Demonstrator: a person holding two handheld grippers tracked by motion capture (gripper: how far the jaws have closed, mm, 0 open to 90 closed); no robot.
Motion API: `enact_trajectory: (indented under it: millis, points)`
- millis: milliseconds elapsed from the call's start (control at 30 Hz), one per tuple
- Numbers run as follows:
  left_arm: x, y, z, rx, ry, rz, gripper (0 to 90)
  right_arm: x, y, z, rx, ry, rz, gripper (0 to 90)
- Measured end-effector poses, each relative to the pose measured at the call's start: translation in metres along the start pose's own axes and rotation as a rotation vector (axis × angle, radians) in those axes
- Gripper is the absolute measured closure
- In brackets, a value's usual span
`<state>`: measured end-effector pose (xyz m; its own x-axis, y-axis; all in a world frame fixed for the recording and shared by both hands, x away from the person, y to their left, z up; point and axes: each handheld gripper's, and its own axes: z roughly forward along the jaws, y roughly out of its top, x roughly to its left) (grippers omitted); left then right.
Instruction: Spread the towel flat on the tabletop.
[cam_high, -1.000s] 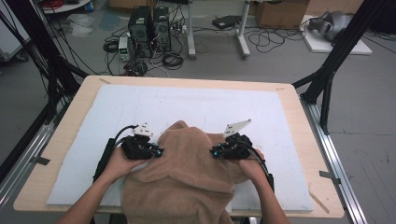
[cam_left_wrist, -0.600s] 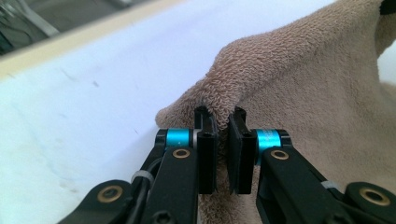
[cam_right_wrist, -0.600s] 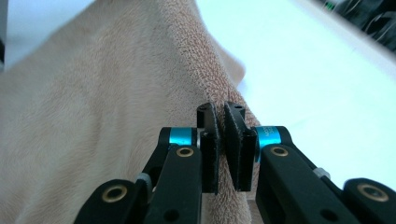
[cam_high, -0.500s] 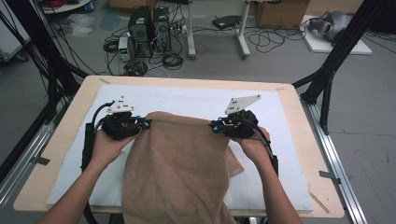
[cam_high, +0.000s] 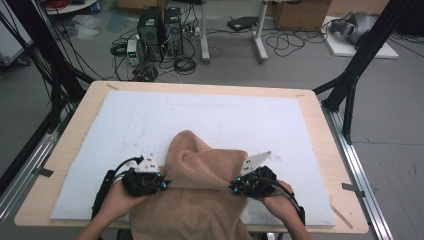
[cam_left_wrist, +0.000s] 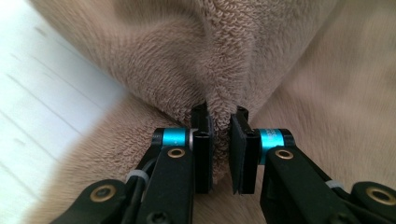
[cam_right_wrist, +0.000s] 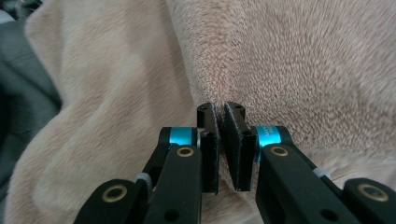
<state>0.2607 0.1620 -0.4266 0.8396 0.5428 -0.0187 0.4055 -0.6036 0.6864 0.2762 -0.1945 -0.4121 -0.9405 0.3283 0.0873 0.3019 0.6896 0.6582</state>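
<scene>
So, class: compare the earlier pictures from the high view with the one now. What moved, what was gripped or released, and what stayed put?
Both hands pulled back toward the near table edge after reaching out half a second ago, dragging the tan towel with them; its far part now bunches into a hump. The left gripper and right gripper stay clamped on the towel's edge, nothing released. The white mat and table are unchanged.

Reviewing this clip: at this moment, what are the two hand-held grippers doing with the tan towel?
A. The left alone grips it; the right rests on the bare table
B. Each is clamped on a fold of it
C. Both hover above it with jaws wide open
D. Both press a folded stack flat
B: each gripper view shows terry cloth pinched between nearly closed jaws, left hand-held gripper and right hand-held gripper, with the towel bunched between them on the white mat.
</scene>
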Motion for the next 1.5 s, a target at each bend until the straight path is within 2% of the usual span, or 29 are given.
enact_trajectory:
  millis: [67, 133, 167, 233, 300, 367, 433, 500, 567, 667, 800, 867, 900, 933, 1067, 1100, 1133, 1167, 1233, 1267, 1333, 1400, 1467, 1500]
  points:
    - [-0.006, -0.005, -0.001, -0.02, -0.009, -0.011, 80.4, 0.005, -0.007, 0.001, -0.007, 0.022, 0.011, 84.5]
    - [-0.009, -0.006, -0.004, -0.017, -0.017, -0.006, 80.2, 0.008, -0.007, -0.002, -0.005, 0.05, 0.013, 80.3]
    - [-0.009, -0.007, -0.005, -0.017, -0.02, -0.004, 79.5, 0.01, -0.003, -0.007, -0.026, 0.059, 0.011, 75.0]
    - [-0.006, -0.006, -0.007, -0.016, -0.048, -0.015, 76.1, 0.011, 0.006, -0.016, -0.09, 0.065, 0.004, 72.0]
    - [-0.003, -0.004, -0.01, -0.022, -0.065, -0.022, 73.4, 0.01, 0.02, -0.027, -0.151, 0.018, -0.011, 67.8]
    - [0.001, -0.001, -0.014, -0.036, -0.069, -0.03, 68.3, 0.001, 0.034, -0.031, -0.173, -0.029, -0.016, 63.8]
    - [0.006, 0.004, -0.021, -0.055, -0.059, -0.046, 64.0, -0.011, 0.045, -0.025, -0.161, -0.081, -0.014, 53.3]
    - [0.012, 0.012, -0.03, -0.071, -0.044, -0.037, 62.6, -0.025, 0.052, -0.013, -0.142, -0.07, 0.017, 51.2]
    - [0.018, 0.02, -0.038, -0.097, -0.04, -0.046, 61.1, -0.036, 0.053, 0.001, -0.104, -0.081, 0.033, 50.1]
    - [0.032, 0.032, -0.043, -0.126, -0.012, -0.048, 58.9, -0.046, 0.048, 0.016, -0.068, -0.057, 0.076, 53.6]
    - [0.046, 0.043, -0.03, -0.156, 0.005, -0.049, 55.5, -0.043, 0.034, 0.025, -0.074, -0.03, 0.076, 74.1]
    - [0.051, 0.049, -0.018, -0.143, 0.014, -0.06, 55.5, -0.038, 0.03, 0.022, -0.091, -0.026, 0.065, 80.0]
    - [0.053, 0.052, -0.009, -0.13, 0.047, -0.061, 55.5, -0.036, 0.029, 0.019, -0.1, -0.027, 0.059, 81.3]
    - [0.055, 0.055, -0.005, -0.114, 0.058, -0.067, 55.4, -0.031, 0.029, 0.015, -0.111, -0.032, 0.039, 82.3]
    - [0.067, 0.063, 0.019, -0.064, 0.11, -0.152, 49.9, -0.021, 0.028, 0.009, -0.097, -0.012, -0.014, 83.9]
    - [0.068, 0.063, 0.024, -0.041, 0.121, -0.162, 50.1, -0.019, 0.027, 0.007, -0.098, -0.005, -0.02, 84.2]
    - [0.069, 0.062, 0.029, -0.017, 0.115, -0.175, 51.1, -0.019, 0.026, 0.007, -0.097, -0.002, -0.023, 84.4]
    - [0.07, 0.061, 0.034, 0.014, 0.086, -0.173, 56.3, -0.019, 0.024, 0.006, -0.095, 0.007, -0.024, 84.5]
    - [0.066, 0.059, 0.042, 0.076, 0.065, -0.135, 73.5, -0.019, 0.022, 0.005, -0.096, 0.019, -0.013, 84.5]
    - [0.065, 0.058, 0.043, 0.079, 0.064, -0.128, 82.3, -0.02, 0.022, 0.004, -0.097, 0.018, -0.012, 84.5]
    - [0.066, 0.058, 0.038, 0.067, 0.086, -0.127, 84.2, -0.022, 0.022, 0.0, -0.104, 0.003, -0.005, 84.6]
    - [0.072, 0.058, 0.026, 0.012, 0.116, -0.169, 84.6, -0.026, 0.025, -0.007, -0.115, -0.026, 0.004, 84.7]
    - [0.081, 0.057, 0.007, -0.068, 0.155, -0.226, 84.6, -0.029, 0.029, -0.015, -0.132, -0.058, 0.012, 84.8]
    - [0.084, 0.056, 0.0, -0.095, 0.168, -0.236, 84.6, -0.031, 0.034, -0.021, -0.146, -0.084, 0.014, 84.8]
